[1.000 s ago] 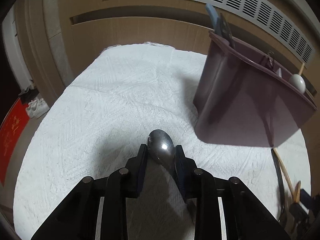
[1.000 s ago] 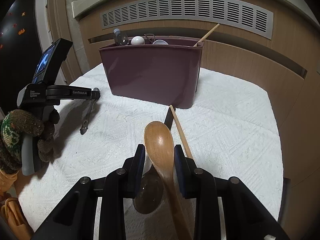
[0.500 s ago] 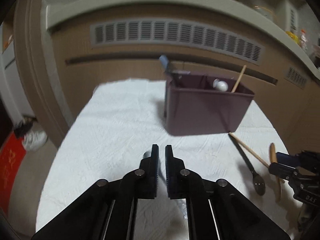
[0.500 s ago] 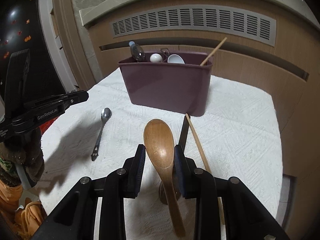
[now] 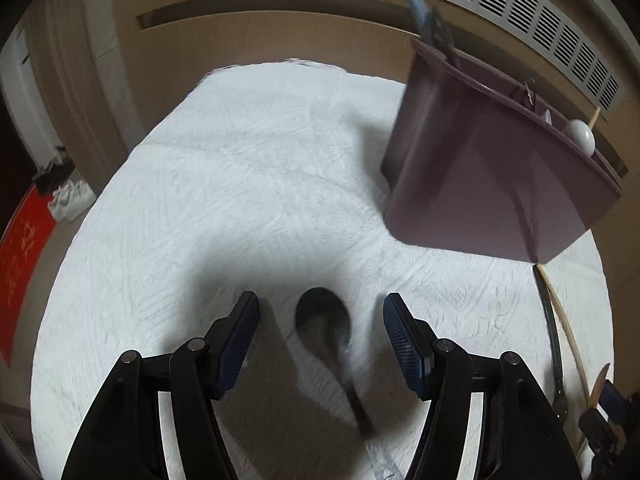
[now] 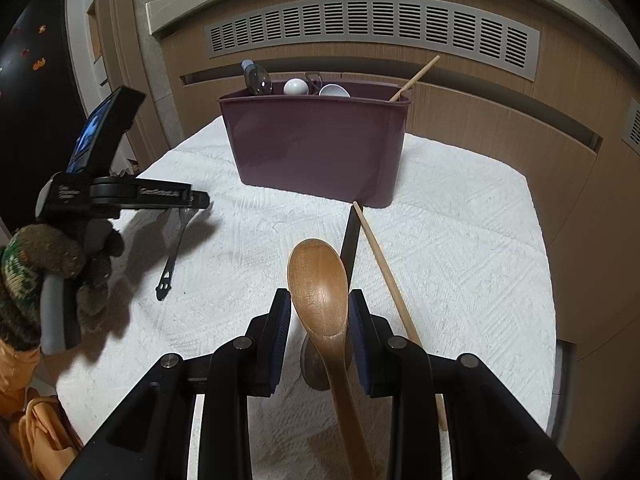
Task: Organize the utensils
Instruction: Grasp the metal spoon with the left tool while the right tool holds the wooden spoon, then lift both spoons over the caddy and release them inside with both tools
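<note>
My left gripper point(image 5: 322, 322) is open, its jaws on either side of a metal spoon point(image 5: 326, 326) that lies on the white cloth point(image 5: 224, 184). The same spoon point(image 6: 172, 256) shows under the left gripper point(image 6: 196, 200) in the right wrist view. My right gripper point(image 6: 318, 320) is shut on a wooden spoon point(image 6: 320, 280), bowl pointing forward, held above the cloth. The purple utensil bin point(image 6: 316, 144) stands at the back with several utensils in it; it also shows in the left wrist view point(image 5: 480, 176).
A black-handled spoon point(image 6: 350, 232) and a wooden chopstick point(image 6: 384, 264) lie on the cloth point(image 6: 460, 248) in front of the bin, partly under my right gripper. A wooden cabinet with a vent grille point(image 6: 372, 28) runs behind the table.
The left gripper came back down over the metal spoon and its jaws went from shut to wide open. The right gripper keeps holding the wooden spoon.
</note>
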Motion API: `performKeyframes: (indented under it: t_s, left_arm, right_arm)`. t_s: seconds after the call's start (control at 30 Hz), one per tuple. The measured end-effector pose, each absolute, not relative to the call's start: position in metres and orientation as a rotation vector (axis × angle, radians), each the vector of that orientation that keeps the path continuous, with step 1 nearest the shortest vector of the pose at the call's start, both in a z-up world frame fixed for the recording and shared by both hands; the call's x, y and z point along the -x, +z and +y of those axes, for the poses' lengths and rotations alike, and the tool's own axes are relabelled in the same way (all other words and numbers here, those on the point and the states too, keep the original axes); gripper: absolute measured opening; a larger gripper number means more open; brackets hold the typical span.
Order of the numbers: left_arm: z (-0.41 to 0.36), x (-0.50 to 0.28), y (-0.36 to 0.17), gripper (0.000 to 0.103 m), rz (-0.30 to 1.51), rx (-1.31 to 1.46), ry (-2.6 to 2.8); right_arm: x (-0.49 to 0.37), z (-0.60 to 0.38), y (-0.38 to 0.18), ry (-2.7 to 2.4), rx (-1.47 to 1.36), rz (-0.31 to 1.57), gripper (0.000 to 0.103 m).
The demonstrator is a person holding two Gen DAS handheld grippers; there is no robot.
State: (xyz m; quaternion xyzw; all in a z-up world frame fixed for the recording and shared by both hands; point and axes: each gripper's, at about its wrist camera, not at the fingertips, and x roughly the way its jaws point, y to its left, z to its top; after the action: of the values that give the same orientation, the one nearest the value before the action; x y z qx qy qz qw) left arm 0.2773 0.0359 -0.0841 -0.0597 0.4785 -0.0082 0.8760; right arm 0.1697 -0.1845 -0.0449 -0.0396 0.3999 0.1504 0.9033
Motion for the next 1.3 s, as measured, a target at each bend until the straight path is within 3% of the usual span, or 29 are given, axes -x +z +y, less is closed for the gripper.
performKeyframes:
  t_s: [0.03,0.1,0.13,0.3,0.73,1.1,1.3]
  left_arm:
    - [0.032,-0.277,-0.084,0.062,0.99,0.091,-0.026]
    - [0.025,-0.275,-0.084,0.032,0.966,0.02,-0.047]
    - [0.023,-0.27,-0.082,0.029,0.95,-0.006,-0.072]
    - [0.026,-0.237,-0.072,0.028,0.88,-0.021,-0.139]
    - [0.032,-0.14,0.013,0.028,0.58,-0.037,-0.269]
    - [0.04,-0.121,0.043,0.028,0.486,-0.025,-0.273]
    - [0.031,-0.135,0.1,0.028,0.382,-0.043,-0.309]
  right_arm:
    - [-0.17,-0.185,-0.046,0.31,0.08,0.828,0.027]
    - [-0.171,-0.187,-0.048,0.307,0.072,0.834,0.027]
    - [-0.171,-0.187,-0.048,0.305,0.071,0.834,0.027]
    - [-0.169,-0.187,-0.041,0.322,0.056,0.825,0.027]
    - [-0.148,-0.171,0.003,0.366,0.043,0.75,0.027]
    - [-0.136,-0.166,0.032,0.364,0.044,0.686,0.027]
    - [-0.144,-0.168,0.07,0.366,0.041,0.608,0.027]
